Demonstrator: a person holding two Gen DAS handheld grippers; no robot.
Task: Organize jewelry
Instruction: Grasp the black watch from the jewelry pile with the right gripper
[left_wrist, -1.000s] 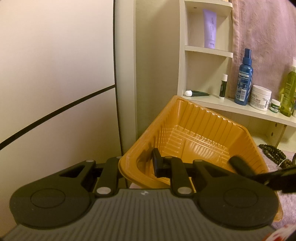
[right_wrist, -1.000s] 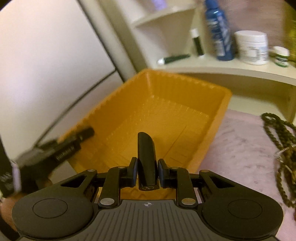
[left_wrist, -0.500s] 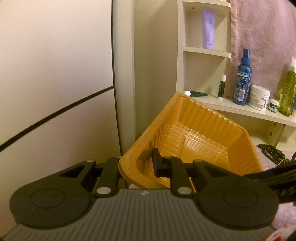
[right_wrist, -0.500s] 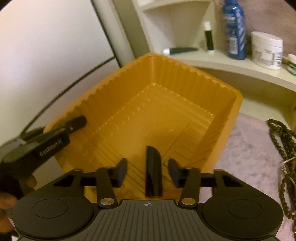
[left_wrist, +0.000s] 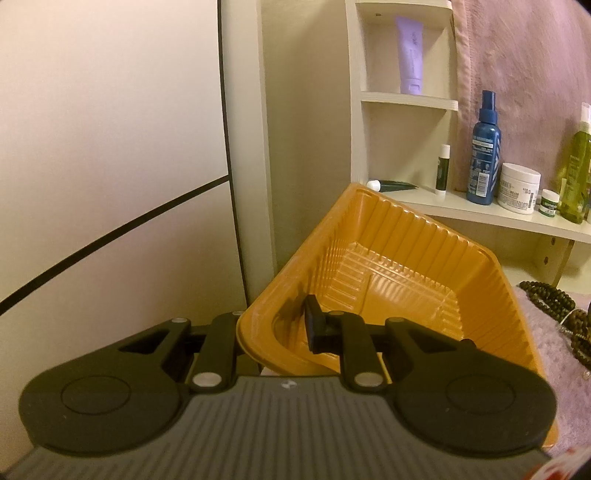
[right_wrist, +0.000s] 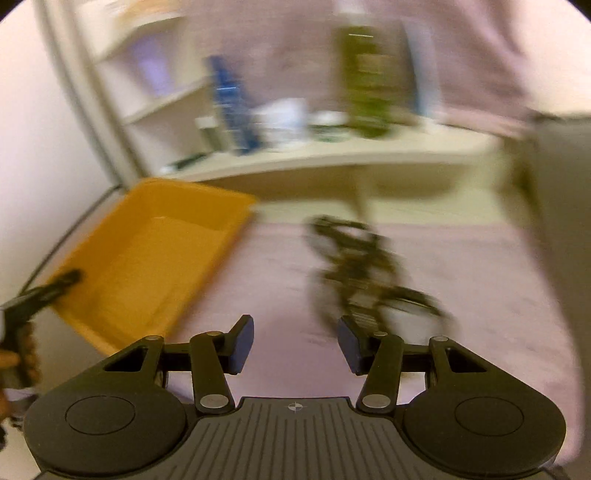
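My left gripper (left_wrist: 280, 332) is shut on the near-left rim of an orange plastic tray (left_wrist: 399, 280) and holds it tilted up. One finger is inside the tray, the other hidden outside its wall. The tray (right_wrist: 147, 254) also shows at the left of the blurred right wrist view, with the left gripper's finger (right_wrist: 55, 288) on its corner. My right gripper (right_wrist: 295, 343) is open and empty above the pink cloth (right_wrist: 480, 302). A pile of dark bead necklaces (right_wrist: 362, 269) lies just ahead of it; its edge shows in the left wrist view (left_wrist: 554, 299).
A cream shelf (left_wrist: 517, 218) behind carries a blue spray bottle (left_wrist: 484, 155), a white cream jar (left_wrist: 519, 188), green bottles (left_wrist: 576, 170) and a small tube (left_wrist: 441, 170). A lilac tube (left_wrist: 410, 55) stands on an upper shelf. A pale wall panel (left_wrist: 110, 147) is at the left.
My right gripper has opened, let go of the tray and swung right towards the bead necklaces. The left gripper still holds the tray, now tilted a little more.
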